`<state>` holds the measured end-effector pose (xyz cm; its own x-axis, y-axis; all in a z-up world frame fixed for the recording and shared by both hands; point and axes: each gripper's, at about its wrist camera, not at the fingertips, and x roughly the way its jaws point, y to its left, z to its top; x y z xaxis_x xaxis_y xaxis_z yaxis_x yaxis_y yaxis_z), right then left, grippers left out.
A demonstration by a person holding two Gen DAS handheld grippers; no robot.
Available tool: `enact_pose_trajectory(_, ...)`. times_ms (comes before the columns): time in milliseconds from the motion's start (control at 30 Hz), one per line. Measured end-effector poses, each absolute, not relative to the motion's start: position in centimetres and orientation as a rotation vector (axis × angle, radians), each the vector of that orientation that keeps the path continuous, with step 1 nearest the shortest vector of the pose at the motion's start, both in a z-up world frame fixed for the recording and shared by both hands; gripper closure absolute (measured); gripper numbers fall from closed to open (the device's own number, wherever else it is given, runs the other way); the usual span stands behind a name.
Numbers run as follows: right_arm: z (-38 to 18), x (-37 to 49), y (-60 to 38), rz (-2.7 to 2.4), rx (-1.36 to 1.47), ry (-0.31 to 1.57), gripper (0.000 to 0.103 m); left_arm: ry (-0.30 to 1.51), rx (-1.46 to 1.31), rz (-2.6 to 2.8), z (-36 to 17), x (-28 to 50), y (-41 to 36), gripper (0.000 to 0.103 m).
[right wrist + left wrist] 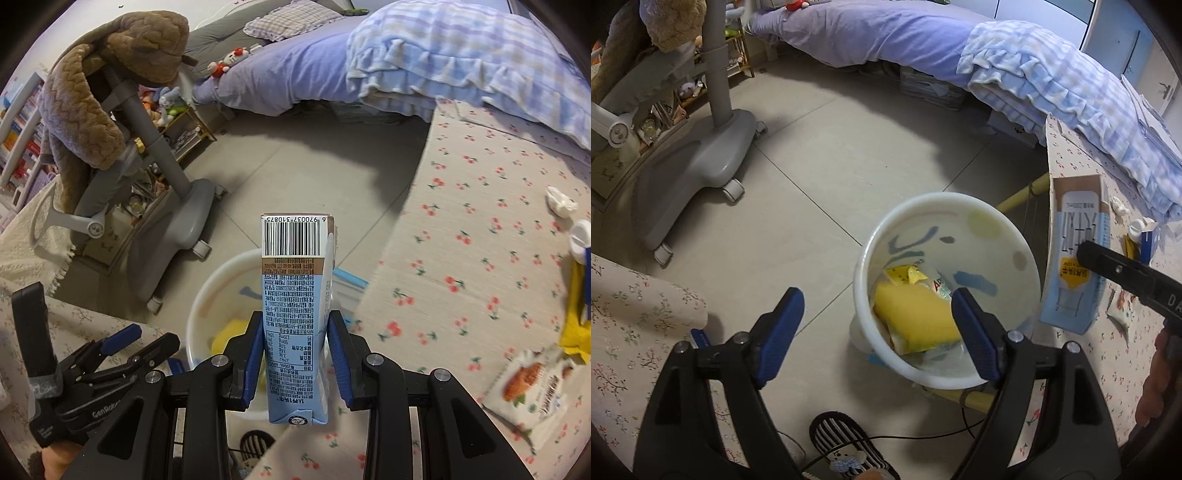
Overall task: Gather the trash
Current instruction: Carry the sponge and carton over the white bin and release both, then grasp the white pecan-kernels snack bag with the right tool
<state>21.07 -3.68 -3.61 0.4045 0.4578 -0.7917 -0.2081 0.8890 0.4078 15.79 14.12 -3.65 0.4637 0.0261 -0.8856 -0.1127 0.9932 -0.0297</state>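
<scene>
A white trash bin [945, 206] stands on the floor between two cloth-covered surfaces; it also shows in the right wrist view [207, 291]. Yellow packaging [912, 314] lies inside it. My right gripper [295, 354] is shut on a light blue milk carton [295, 302], held upright above the bin's near right side. The carton [1075, 258] and a right finger [1123, 269] show in the left wrist view beside the bin's rim. My left gripper [879, 332] is open and empty above the bin's near side; it also appears in the right wrist view [147, 339].
On the cherry-print table [461, 229] lie a snack packet [532, 384], a yellow wrapper [576, 317], a white bottle cap [580, 232] and crumpled tissue [559, 201]. A grey wheeled chair [701, 147] stands left. A bed with blue bedding [1052, 92] is behind. A striped slipper [846, 446] lies below.
</scene>
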Motion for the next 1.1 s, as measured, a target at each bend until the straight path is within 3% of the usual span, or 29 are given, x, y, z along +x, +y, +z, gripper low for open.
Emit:
enact_pose_trajectory(133, -4.0, 21.5, -2.9, 0.463, 0.276, 1.071, 0.063, 1.077, -0.076, 0.09, -3.5, 15.8, 14.2, 0.02)
enact_pose_trajectory(167, -4.1, 21.5, -2.9, 0.465, 0.279, 1.075, 0.048, 1.077, -0.074, 0.09, -3.5, 15.8, 14.2, 0.02)
enact_pose_trajectory(233, -3.9, 21.3, -3.1, 0.44, 0.281, 1.067, 0.035, 1.079, -0.074, 0.089, -3.5, 15.8, 14.1, 0.019)
enact_pose_trajectory(600, -1.1, 19.0, -6.8, 0.354, 0.203, 1.022, 0.033, 1.084, -0.057, 0.056, -3.3, 15.3, 12.6, 0.017)
enact_pose_trajectory(1100, -0.8, 15.7, -20.0, 0.091, 0.254, 1.047, 0.029, 1.101, 0.047, -0.039, -3.7, 14.1, 7.1, 0.011)
